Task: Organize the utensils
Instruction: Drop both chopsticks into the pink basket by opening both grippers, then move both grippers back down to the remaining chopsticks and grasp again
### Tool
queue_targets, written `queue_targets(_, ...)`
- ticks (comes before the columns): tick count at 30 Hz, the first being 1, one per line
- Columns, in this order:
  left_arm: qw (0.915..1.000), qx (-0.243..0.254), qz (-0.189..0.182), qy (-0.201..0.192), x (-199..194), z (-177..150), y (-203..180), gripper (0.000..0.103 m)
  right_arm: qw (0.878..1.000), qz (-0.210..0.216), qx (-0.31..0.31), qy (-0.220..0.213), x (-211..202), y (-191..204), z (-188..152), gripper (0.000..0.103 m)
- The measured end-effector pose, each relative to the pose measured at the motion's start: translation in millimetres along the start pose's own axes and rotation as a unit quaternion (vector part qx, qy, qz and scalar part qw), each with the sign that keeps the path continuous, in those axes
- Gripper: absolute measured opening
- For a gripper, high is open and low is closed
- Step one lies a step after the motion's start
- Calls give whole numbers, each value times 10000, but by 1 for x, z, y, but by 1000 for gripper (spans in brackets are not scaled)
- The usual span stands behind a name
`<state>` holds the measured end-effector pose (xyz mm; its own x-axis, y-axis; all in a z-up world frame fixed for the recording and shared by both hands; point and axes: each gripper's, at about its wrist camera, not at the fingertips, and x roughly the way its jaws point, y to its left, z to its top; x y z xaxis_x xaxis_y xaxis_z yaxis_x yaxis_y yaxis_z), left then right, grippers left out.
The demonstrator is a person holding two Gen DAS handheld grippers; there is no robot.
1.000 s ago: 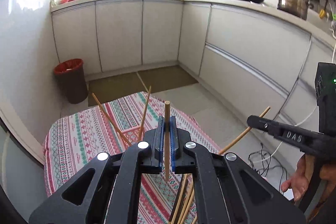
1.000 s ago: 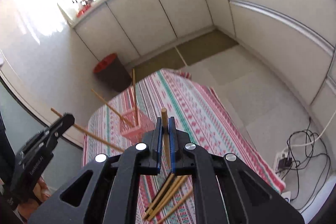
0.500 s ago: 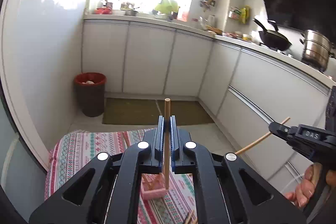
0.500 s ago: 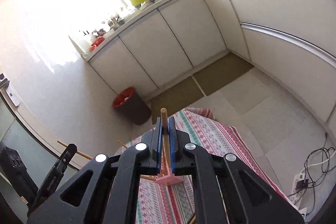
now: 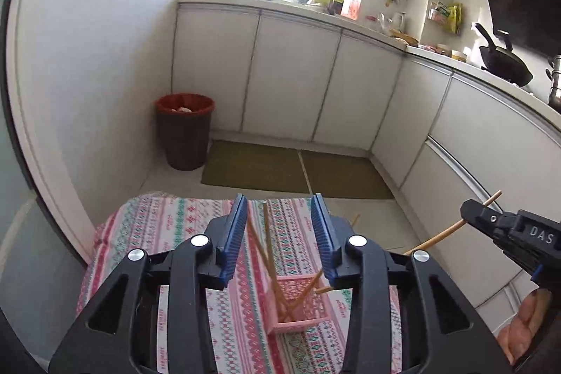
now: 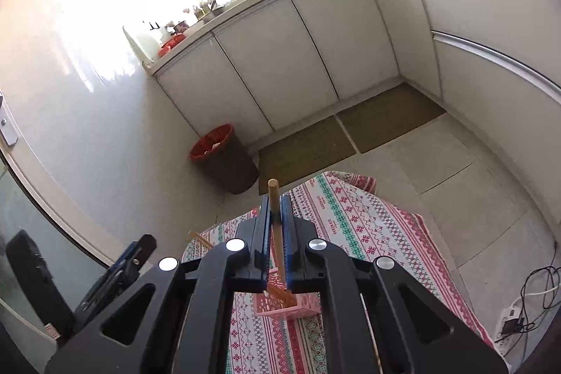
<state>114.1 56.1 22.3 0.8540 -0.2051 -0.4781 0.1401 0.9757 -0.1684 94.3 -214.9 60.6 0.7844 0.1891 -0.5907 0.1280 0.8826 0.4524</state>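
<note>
A pink lattice holder (image 5: 301, 304) stands on the patterned tablecloth (image 5: 157, 233) with several wooden chopsticks (image 5: 267, 233) leaning in it. My left gripper (image 5: 279, 202) hangs above it with its jaws opening; the pads touch nothing, and the chopsticks show in the gap, standing in the holder. My right gripper (image 6: 276, 204) is shut on one upright chopstick (image 6: 273, 195) just over the holder (image 6: 298, 307). In the left wrist view the right gripper (image 5: 471, 211) comes in from the right with that chopstick (image 5: 441, 235). The left gripper (image 6: 138, 249) sits low at the left.
A dark bin with a red liner (image 5: 184, 128) stands on the floor past the table, beside two brown mats (image 5: 256, 170). White cabinets (image 5: 291, 83) wrap the back and right. A power strip with cables (image 6: 508, 321) lies on the floor at the right.
My left gripper has opened and the chopstick it held is no longer between the pads. Both grippers have moved in over the pink holder. The right gripper keeps its chopstick.
</note>
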Motion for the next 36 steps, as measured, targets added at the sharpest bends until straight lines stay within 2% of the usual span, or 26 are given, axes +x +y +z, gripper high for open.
queue_targets(6, 9999, 11, 94, 40, -3, -2, 12, 41, 9997, -36, -145, 169, 22, 15, -11, 7)
queue_targets(7, 9999, -15, 109, 67, -2, -3, 15, 42, 9996, -19, -168, 225, 26, 16, -13, 10)
queue_targets(8, 9999, -41, 124, 102, -2, -3, 18, 43, 9993, -24, -202, 319, 31, 19, -16, 15)
queue_targets(9, 9998, -55, 124, 136, -1, -3, 20, 44, 9989, -1, -205, 411, 36, 20, -18, 25)
queue_targets(10, 9998, -62, 112, 158, -1, -4, 21, 44, 9988, 24, -178, 465, 40, 21, -19, 44)
queue_targets(11, 9998, -58, 104, 176, -2, -4, 21, 45, 9988, 25, -123, 480, 42, 20, -21, 50)
queue_targets(15, 9997, 44, 74, 245, -3, -6, 17, 54, 9985, -112, -142, 509, 45, 17, -24, 50)
queue_targets(19, 9993, 185, 39, 321, -1, -10, 6, 56, 9986, -316, -148, 396, 36, 9, -27, 62)
queue_targets(23, 9986, 350, 49, 395, 0, -16, -7, 59, 9971, -656, -323, 229, 25, 4, -31, 66)
queue_targets(26, 9986, 306, 73, 424, -1, -23, -12, 68, 9940, -957, -524, 94, 18, 1, -37, 68)
queue_targets(28, 9987, 165, 82, 471, -2, -31, -11, 78, 9919, -1110, -622, 53, 14, -2, -44, 70)
queue_targets(29, 9984, 140, 97, 532, -1, -36, -12, 78, 9911, -1158, -648, 52, 12, -4, -48, 75)
queue_targets(32, 9956, 341, 189, 850, 6, -50, -15, 83, 9885, -1320, -739, 76, 8, -15, -64, 80)
queue_targets(33, 9931, 479, 214, 1053, 11, -56, -17, 96, 9860, -1441, -832, 94, 6, -21, -71, 81)
queue_targets(36, 9780, 920, 31, 1871, 32, -81, -27, 96, 9796, -1754, -978, 72, 0, -40, -83, 90)
